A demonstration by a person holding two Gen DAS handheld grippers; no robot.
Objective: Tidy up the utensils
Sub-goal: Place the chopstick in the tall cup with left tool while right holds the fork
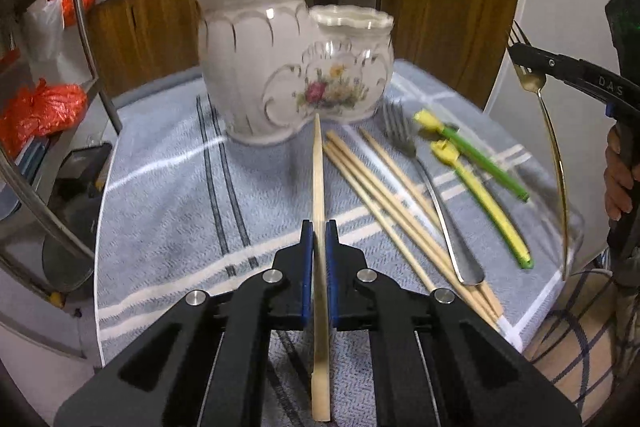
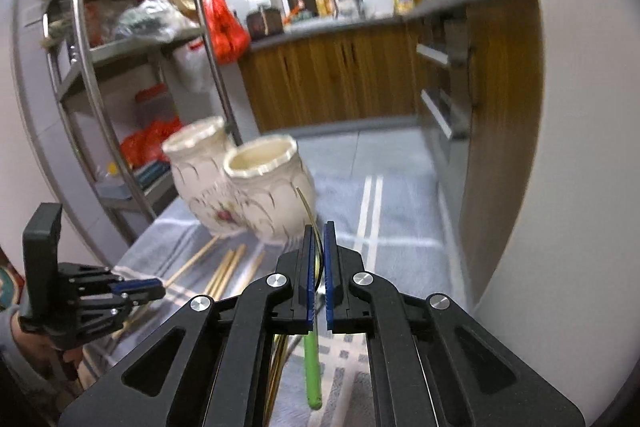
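On the far left of the scene, a metal rack (image 1: pixel 84 39) with red plastic bags (image 1: pixel 40 107) is seen beside the table, which is covered by a blue-grey striped cloth (image 1: pixel 168 195). At the far middle of the cloth a white ceramic holder (image 1: pixel 288 59) with two joined cups and a painted flower is placed; its open mouths face up, so it is judged to be the place where the utensils are to be stood.

Near the middle, the left gripper (image 1: pixel 319 231) is clenched on one wooden chopstick (image 1: pixel 319 187), which is held along the fingers with its tip directed to the holder, probably so that it can be dropped in. To the right of it, four more chopsticks (image 1: pixel 400 203) lie loose on the cloth, then a steel fork (image 1: pixel 416 179), then two green and yellow stick utensils (image 1: pixel 480 179), all near each other.

At the far right, the right gripper (image 2: pixel 319 227) is closed on a gold fork (image 1: pixel 538 99); in the left wrist view it is gripped just under the tines, and the thin handle hangs down above the cloth.

On the side of this gripper the letters "DAS" can be read; further letters cannot be told. The kitchen counter behind is too blurred for any label to be read.
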